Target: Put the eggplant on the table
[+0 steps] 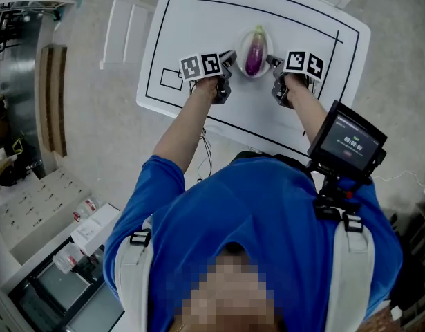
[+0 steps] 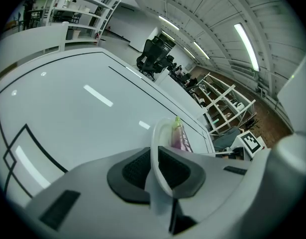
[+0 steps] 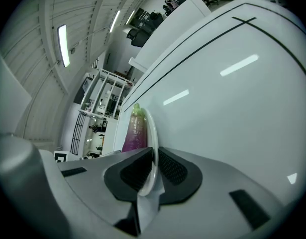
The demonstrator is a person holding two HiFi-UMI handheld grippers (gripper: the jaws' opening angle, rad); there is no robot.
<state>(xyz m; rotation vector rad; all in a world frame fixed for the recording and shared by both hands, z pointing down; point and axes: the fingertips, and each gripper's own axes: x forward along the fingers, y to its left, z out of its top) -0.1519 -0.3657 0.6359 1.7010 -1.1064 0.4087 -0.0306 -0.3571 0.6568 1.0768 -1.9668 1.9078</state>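
A purple eggplant [image 1: 256,52] with a green stem lies on a small white plate [image 1: 241,62] over the white table [image 1: 198,26]. My left gripper [image 1: 229,61] is shut on the plate's left rim, and my right gripper [image 1: 272,62] is shut on its right rim. In the left gripper view the plate [image 2: 155,148] stands edge-on between the dark pads, with the eggplant [image 2: 178,136] behind it. From the right gripper view the plate [image 3: 153,148] passes between the pads and the eggplant [image 3: 134,131] lies to its left. Whether the plate rests on the table or is lifted I cannot tell.
The table carries black outline markings, including a small rectangle [image 1: 171,80] at its left front. A white chair [image 1: 126,30] stands to the table's left. Shelving and boxes [image 1: 39,206] line the floor at the left. A screen device [image 1: 347,140] sits by my right forearm.
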